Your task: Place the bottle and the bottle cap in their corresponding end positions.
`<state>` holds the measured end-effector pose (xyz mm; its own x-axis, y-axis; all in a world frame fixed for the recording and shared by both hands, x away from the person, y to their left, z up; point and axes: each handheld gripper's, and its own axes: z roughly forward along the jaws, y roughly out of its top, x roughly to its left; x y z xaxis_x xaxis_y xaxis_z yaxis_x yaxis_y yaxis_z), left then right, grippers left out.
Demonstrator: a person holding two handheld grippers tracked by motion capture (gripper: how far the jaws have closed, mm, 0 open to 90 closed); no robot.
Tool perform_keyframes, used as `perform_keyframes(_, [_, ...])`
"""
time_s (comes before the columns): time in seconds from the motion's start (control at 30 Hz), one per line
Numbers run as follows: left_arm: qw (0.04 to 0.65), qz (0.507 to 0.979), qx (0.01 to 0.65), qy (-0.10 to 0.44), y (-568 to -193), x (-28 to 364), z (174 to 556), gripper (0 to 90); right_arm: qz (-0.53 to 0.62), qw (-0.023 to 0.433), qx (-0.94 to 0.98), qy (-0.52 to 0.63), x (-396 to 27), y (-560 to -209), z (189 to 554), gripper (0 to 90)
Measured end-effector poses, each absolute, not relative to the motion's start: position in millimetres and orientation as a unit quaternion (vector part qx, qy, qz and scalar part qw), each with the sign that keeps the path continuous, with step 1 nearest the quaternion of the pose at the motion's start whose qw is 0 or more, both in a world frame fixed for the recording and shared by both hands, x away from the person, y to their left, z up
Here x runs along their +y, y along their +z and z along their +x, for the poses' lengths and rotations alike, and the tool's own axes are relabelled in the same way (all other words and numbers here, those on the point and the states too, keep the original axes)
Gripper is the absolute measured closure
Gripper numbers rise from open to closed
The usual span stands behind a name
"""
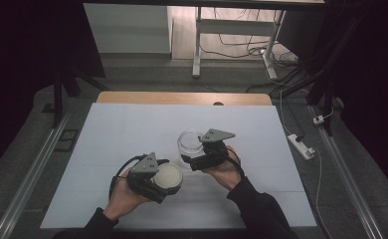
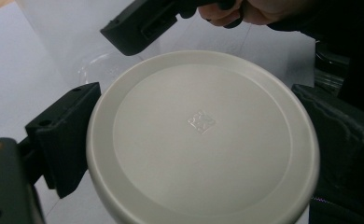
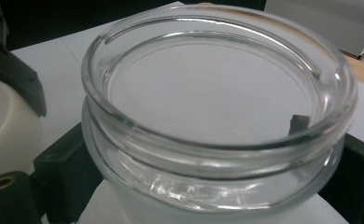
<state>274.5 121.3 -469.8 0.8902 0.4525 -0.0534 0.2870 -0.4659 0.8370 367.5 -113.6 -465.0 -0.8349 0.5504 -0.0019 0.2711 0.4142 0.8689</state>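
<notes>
**Lid onto jar**

Left claw [image 1: 163, 180] clamped on white lid [image 2: 202, 140], just beside and nearer than glass jar [image 3: 217, 121]. Right claw [image 1: 192, 162] clamped round jar, on white tabletop [image 1: 122, 134]. Keep lid level w/ jar mouth, centre over rim, lower slowly. Room dim; cables on floor behind.
</notes>
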Motion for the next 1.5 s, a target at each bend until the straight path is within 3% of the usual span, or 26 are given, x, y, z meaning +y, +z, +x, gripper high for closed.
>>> perform_keyframes(1.5, [0.444, 0.865, 0.219, 0.084, -517.6, 73.9, 309.6, 7.5, 0.285, 0.171, 0.818, 0.47, -93.1, -477.3, 438.2, 6.6])
